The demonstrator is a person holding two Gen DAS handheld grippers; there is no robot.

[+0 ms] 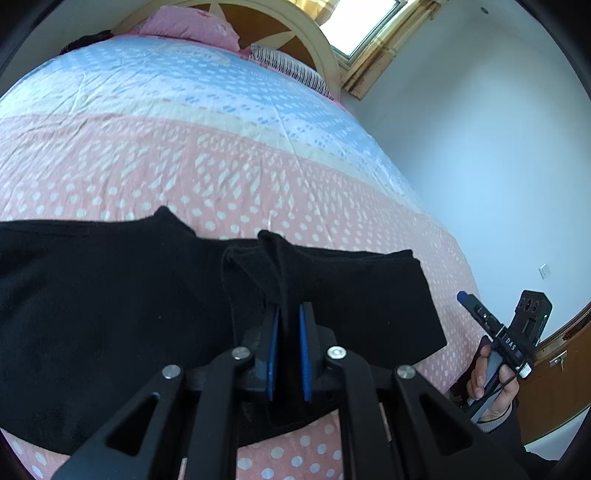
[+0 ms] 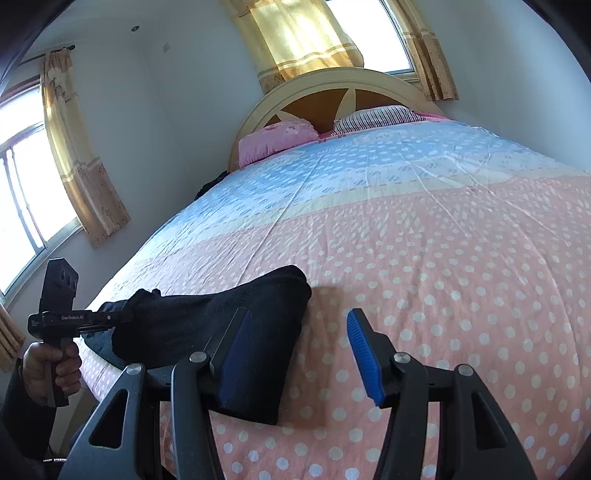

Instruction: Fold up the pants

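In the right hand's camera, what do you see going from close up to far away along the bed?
right gripper → black pants → pink spotted quilt → blue quilt part → pink pillow → headboard → window

Left gripper (image 1: pixel 289 314) pinching a raised fold of the black pants (image 1: pixel 110 295), spread across pink dotted bedspread (image 1: pixel 221 166). Right gripper (image 1: pixel 466 298) off bed's right edge, hand (image 1: pixel 489 384) on its handle.

The pants (image 1: pixel 147 314) lie across the near end of the bed (image 1: pixel 221 166), pillows (image 2: pixel 277 142) at its far end
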